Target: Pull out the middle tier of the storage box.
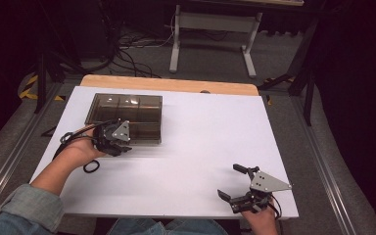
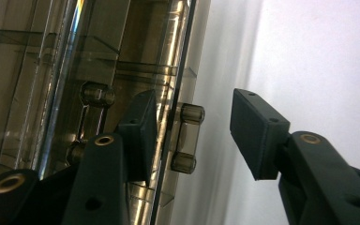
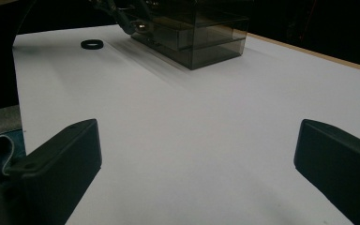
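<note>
Latch work on the smoked plastic compartment box (image 1: 127, 117) is in hand, judged from the left gripper (image 2: 194, 136): its jaws stand partly apart, with the box's front edge and clasp (image 2: 187, 138) between them and nothing pinched yet. A square, centred closing on the clasp should be sought. The box sits at the white table's (image 1: 200, 147) far left. The right gripper (image 1: 239, 182) rests wide open and empty near the front edge, with broad bare surface between. 1 black ring (image 1: 91, 166) lies beside the left hand.

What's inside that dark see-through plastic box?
Through the smoky transparent plastic box only divider walls forming compartments show, with nothing visible in them. The left hand-held gripper covers its near edge, so that part stays unseen.
</note>
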The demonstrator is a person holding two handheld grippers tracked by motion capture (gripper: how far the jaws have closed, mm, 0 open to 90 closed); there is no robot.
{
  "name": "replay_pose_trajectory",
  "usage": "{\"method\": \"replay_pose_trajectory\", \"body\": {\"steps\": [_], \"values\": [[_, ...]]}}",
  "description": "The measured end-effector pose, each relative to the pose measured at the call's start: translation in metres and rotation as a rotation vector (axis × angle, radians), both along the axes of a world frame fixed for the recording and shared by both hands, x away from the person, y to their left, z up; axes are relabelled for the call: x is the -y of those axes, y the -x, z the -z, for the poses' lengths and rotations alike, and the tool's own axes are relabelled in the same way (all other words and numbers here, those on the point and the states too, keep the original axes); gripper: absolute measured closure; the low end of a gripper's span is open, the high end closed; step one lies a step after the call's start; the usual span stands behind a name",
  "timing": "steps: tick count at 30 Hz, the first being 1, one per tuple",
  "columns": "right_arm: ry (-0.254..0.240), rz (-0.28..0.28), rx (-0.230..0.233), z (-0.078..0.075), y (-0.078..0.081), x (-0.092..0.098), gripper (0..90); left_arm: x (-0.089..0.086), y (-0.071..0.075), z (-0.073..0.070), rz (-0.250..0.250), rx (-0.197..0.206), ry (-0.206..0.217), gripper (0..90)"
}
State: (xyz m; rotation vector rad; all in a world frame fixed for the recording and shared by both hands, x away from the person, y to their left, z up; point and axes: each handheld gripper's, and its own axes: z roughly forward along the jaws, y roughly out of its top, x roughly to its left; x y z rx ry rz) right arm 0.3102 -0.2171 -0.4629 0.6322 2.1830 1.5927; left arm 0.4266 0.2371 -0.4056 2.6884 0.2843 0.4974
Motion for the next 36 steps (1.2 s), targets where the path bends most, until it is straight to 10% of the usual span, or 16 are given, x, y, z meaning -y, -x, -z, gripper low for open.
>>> {"method": "replay_pose_trajectory", "body": {"steps": [11, 36], "values": [[-0.001, -0.001, -0.001, 0.0, 0.0, 0.001, 1.6, 0.004, -0.001, 0.007, -0.005, 0.046, -0.095, 63.7], [0.003, -0.005, 0.001, 0.0, 0.0, 0.0, 1.6, 0.006, 0.016, -0.003, 0.017, 0.047, -0.101, 68.1]]}}
